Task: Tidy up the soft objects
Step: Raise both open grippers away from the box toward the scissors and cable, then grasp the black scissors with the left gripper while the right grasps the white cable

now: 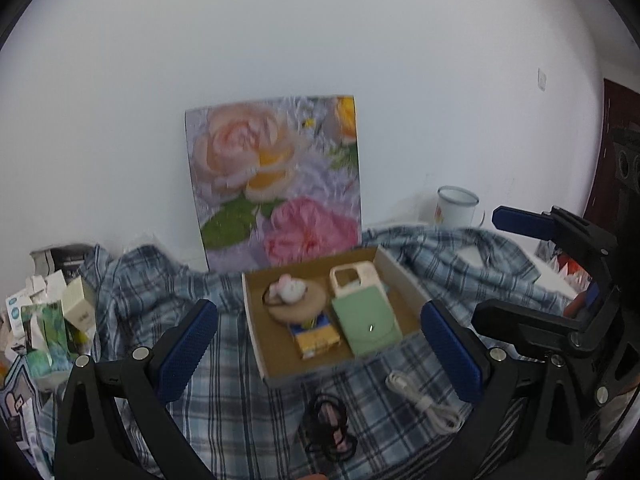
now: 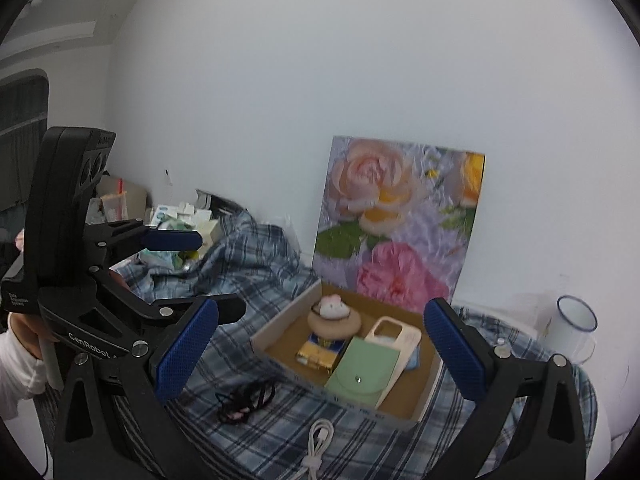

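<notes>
In the box (image 1: 256,344): green pouch (image 1: 366,324), phone case (image 1: 352,276), plush toy (image 1: 290,290); out on the cloth (image 1: 224,364): black cord (image 1: 330,428), white cable (image 1: 424,402); your left gripper (image 1: 320,344) and right gripper (image 2: 320,344) spread, empty

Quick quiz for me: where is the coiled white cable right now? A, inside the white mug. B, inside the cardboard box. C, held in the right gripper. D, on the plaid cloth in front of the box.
D: the white cable lies on the plaid cloth just outside the cardboard box, near the black cord; both grippers are open and empty.
</notes>
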Available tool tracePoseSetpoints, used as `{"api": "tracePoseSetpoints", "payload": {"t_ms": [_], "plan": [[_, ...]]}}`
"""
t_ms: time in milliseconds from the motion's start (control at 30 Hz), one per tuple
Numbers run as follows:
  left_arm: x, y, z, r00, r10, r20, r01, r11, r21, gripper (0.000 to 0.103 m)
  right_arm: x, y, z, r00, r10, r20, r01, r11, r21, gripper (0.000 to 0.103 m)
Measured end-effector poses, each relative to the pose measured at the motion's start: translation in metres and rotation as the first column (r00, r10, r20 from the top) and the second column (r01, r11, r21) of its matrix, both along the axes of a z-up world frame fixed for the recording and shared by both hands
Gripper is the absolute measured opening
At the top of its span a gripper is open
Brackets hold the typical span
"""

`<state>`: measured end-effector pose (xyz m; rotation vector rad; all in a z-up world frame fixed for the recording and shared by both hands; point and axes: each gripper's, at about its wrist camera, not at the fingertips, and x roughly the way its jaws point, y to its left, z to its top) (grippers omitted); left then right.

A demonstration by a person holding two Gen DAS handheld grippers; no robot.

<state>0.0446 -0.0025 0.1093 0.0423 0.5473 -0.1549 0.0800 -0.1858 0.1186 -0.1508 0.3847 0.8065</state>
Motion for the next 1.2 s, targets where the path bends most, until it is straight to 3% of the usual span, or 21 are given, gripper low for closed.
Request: {"api": "tracePoseSetpoints", "payload": {"t_ms": [167,367,733,1200], "plan": [[-0.002,-0.002,-0.027,1.0,0.009,-0.012,-0.008,1.0,0.014,0.103,-0.004,0.002,-0.024,1.0,0.005,-0.021,-0.006,1.0,-0.03,0.103],[0.003,0.002,-0.057,0.996,0.005,-0.091,-0.006,1.0,-0.013,0.102,-0.001,0.007,-0.047,0.998,0.018,-0.063,-0.022,0.998,-0.065,0.103],[0.014,-0.002,-0.092,0.988,0.008,-0.157,-0.005,1.0,0.02,0.102,0.01,0.009,-0.084,0.987,0.023,-0.162,-0.038,0.995,-0.093,0.103],[0.03,0.007,-0.126,0.951,-0.036,-0.307,0.017,0.998,-0.067,0.102,0.026,0.017,-0.124,0.956,0.014,-0.293,-0.088,0.967,-0.241,0.103]]}}
